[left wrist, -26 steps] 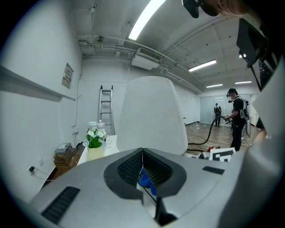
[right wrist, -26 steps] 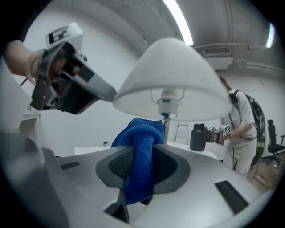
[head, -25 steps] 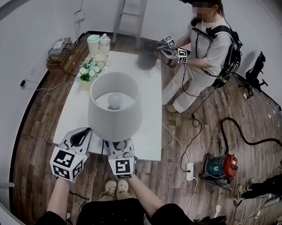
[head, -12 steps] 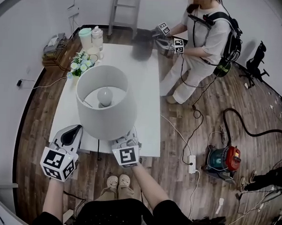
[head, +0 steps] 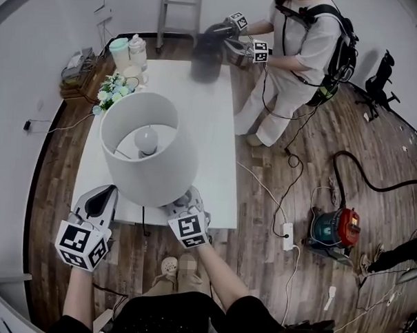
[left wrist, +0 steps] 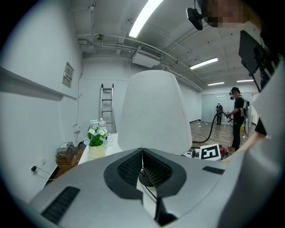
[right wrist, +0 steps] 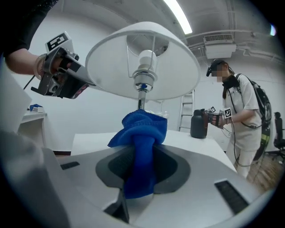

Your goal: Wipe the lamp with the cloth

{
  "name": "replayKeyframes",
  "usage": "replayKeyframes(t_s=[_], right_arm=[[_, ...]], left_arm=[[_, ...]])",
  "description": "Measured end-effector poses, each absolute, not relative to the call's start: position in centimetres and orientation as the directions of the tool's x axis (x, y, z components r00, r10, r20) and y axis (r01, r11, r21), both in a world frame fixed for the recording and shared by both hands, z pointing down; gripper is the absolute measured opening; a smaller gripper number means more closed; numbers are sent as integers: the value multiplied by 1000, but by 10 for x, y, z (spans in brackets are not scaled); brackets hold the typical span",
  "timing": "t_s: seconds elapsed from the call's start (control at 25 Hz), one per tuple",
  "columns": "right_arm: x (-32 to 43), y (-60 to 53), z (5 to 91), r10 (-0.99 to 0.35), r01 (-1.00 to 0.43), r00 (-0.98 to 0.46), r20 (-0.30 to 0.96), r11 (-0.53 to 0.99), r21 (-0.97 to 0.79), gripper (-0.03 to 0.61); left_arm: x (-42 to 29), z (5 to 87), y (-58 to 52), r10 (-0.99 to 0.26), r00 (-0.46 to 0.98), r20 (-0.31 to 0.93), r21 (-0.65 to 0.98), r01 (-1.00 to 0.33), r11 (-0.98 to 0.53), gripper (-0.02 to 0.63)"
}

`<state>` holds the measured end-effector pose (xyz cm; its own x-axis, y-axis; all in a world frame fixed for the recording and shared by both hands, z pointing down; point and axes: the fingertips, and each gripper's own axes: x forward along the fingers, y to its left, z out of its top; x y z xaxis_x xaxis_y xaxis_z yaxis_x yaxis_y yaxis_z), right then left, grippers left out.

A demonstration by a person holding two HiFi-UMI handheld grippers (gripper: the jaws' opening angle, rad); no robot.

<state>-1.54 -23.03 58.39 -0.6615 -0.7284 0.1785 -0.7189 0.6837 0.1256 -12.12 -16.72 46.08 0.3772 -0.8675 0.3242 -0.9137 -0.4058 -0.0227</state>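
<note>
One white desk [head: 211,128] carries the lamp [head: 151,175] near its front edge. Left gripper [head: 100,200], fingers closed on nothing, hovers beside it. Right gripper [head: 185,204] fingers clamp the blue cloth [right wrist: 140,133] under the shade, seemingly to wipe the stem [right wrist: 140,101].

Lamp shade [head: 148,149] looms wide over the tabletop's [head: 216,142] near edge, blocking any drop from above. Underneath, there's room round the stem [right wrist: 140,102]. Flowers [head: 115,91] and bottles [head: 122,53] crowd the far-left corner, with a dark jug [head: 206,55] at the far edge. The right side is open.
</note>
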Motion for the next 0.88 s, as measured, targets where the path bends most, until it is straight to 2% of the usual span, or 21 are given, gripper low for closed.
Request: replayKeyframes(t_s=[0.16, 0.36, 0.48, 0.56, 0.68, 0.76, 0.88], right_arm=[[-15, -231, 579, -691, -686, -698, 188, 720, 104, 104], [26, -258, 536, -661, -661, -750, 7, 750, -28, 105], [46, -294, 526, -584, -583, -811, -6, 810, -70, 105], [45, -311, 523, -466, -462, -885, -9, 879, -115, 106], [31, -315, 522, -203, -192, -979, -35, 961, -198, 106], [19, -310, 526, -40, -33, -999, -28, 977, -209, 104], [2, -311, 520, 103, 124, -989, -107, 968, -218, 105]], left_arm=[[-122, 462, -168, -870, 369, 327, -28, -916, -400, 11], [-121, 464, -167, -865, 369, 340, -42, -913, -405, 11], [-120, 463, -168, -860, 373, 349, -56, -908, -416, 11], [-121, 463, -168, -859, 372, 351, -58, -907, -417, 11], [-120, 462, -168, -856, 375, 356, -61, -905, -421, 11], [-119, 461, -168, -852, 377, 364, -64, -902, -427, 11], [-119, 460, -168, -850, 369, 375, -72, -903, -424, 11]])
